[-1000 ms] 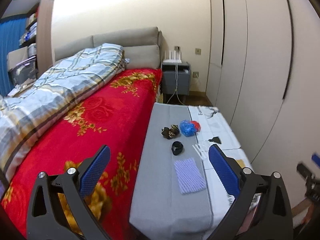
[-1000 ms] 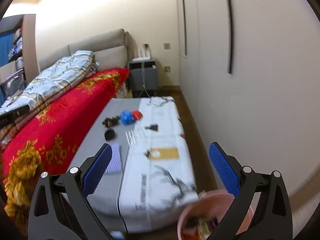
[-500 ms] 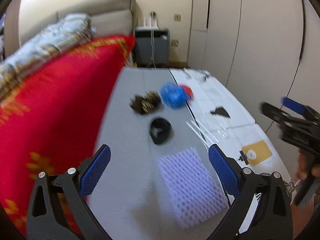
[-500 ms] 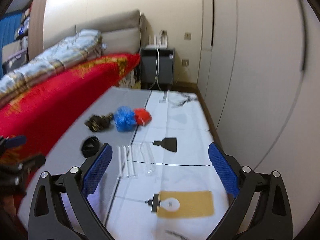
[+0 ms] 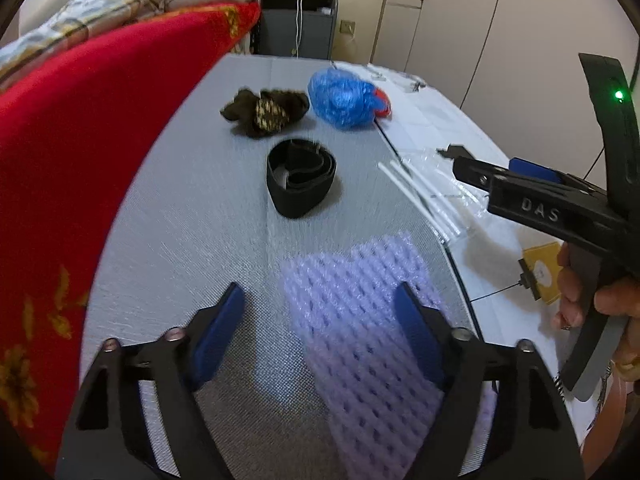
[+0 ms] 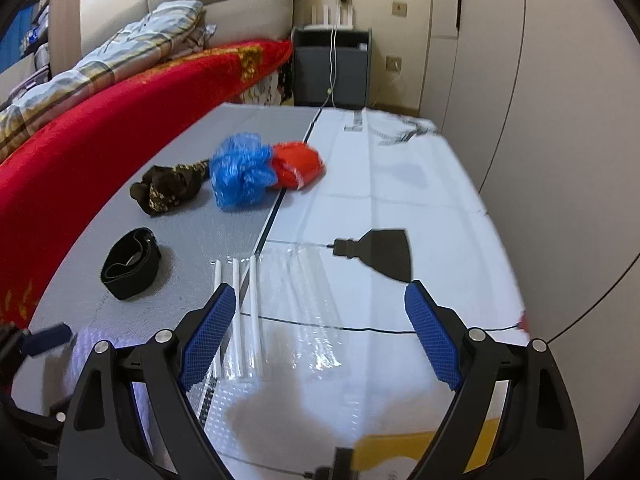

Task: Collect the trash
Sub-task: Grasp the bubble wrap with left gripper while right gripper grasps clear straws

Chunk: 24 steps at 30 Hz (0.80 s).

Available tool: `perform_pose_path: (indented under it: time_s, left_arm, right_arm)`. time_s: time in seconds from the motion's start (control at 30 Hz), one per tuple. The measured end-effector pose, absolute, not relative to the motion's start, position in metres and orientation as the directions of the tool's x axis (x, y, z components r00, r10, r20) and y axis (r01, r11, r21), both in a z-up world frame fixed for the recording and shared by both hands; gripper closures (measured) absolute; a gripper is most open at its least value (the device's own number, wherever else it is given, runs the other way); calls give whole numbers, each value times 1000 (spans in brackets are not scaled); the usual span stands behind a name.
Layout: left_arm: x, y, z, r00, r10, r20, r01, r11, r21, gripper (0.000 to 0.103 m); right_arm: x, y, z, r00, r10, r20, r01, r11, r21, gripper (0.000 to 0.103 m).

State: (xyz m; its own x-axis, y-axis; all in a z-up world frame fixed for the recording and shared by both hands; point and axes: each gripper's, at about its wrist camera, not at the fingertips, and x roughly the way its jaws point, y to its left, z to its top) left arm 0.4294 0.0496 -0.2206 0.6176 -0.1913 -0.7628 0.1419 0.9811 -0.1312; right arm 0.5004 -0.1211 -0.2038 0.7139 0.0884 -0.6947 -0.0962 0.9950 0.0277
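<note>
On the low table (image 5: pixel 180 240) lie a purple foam net (image 5: pixel 372 320), a black band loop (image 5: pixel 300 176), a dark crumpled wrapper (image 5: pixel 266 112), a blue plastic wad (image 5: pixel 340 98) and a red wad (image 6: pixel 298 164). A clear bag of white straws (image 6: pixel 256 312) lies near the seam. My left gripper (image 5: pixel 320 336) is open, low over the foam net's near end. My right gripper (image 6: pixel 318 344) is open, just above the straw bag. The black band (image 6: pixel 130 268), wrapper (image 6: pixel 168 188) and blue wad (image 6: pixel 242 176) also show in the right wrist view.
A bed with a red blanket (image 5: pixel 80 128) runs along the table's left side. A grey nightstand (image 6: pixel 332 64) stands at the far end, white wardrobe doors (image 6: pixel 540 80) on the right. The white printed cover (image 6: pixel 400 184) shows black and yellow lamp pictures.
Both grippers have come forward and down toward the table. The left one now hangs over the purple foam net, the right one over the straw bag. Both stay open.
</note>
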Motion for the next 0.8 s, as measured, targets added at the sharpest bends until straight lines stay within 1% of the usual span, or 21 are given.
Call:
perform_pose_path:
  time_s: [0.03, 0.07, 0.1, 0.13, 0.17, 0.2, 0.23, 0.27, 0.3, 0.33, 0.53, 0.67, 0.8]
  left_arm:
    - [430, 50, -220, 623, -200, -756, 143, 980, -142, 37]
    - [430, 51, -220, 623, -215, -752, 149, 976, -156, 48]
    - [431, 50, -221, 620, -220, -753, 152, 975, -160, 50]
    - [431, 50, -221, 622, -222, -751, 153, 975, -161, 55]
    - [432, 49, -221, 620, -234, -749, 162, 972, -170, 68]
    - [432, 49, -221, 619, -254, -743, 175, 967, -184, 79]
    - [432, 49, -220, 621, -262, -738, 181, 965, -191, 82]
    - [432, 49, -220, 624, -265, -735, 184, 964, -191, 88]
    - [431, 48, -219, 630, -264, -731, 186, 964, -188, 90]
    - [431, 49, -218, 634, -259, -729, 183, 966, -184, 90]
    - [426, 57, -196, 667, -236, -706, 157, 972, -176, 91]
    - [416, 63, -165, 709, -229, -667, 151, 973, -173, 91]
    - [399, 67, -123, 753, -228, -617, 156, 973, -169, 91]
  right_arm:
    - [503, -120, -207, 705, 89, -703, -97, 995, 29, 18]
    - [507, -119, -211, 685, 86, -723, -98, 995, 25, 18]
    - [510, -117, -214, 667, 87, -740, -102, 994, 24, 19]
    - [511, -117, -216, 656, 89, -750, -107, 994, 24, 25]
    - [514, -115, -220, 638, 99, -764, -117, 993, 30, 30]
    - [515, -115, -222, 626, 106, -773, -123, 992, 36, 43]
    - [515, -114, -222, 621, 124, -774, -135, 990, 50, 55]
    - [513, -113, -221, 628, 134, -767, -146, 988, 53, 66]
    - [511, -112, -220, 630, 144, -763, -157, 986, 56, 92]
    - [509, -111, -219, 633, 140, -761, -159, 986, 50, 100]
    - [491, -117, -200, 675, 143, -724, -149, 987, 56, 101]
    - [470, -126, -163, 713, 153, -684, -144, 987, 71, 101]
    - [444, -133, -122, 747, 167, -644, -151, 985, 80, 101]
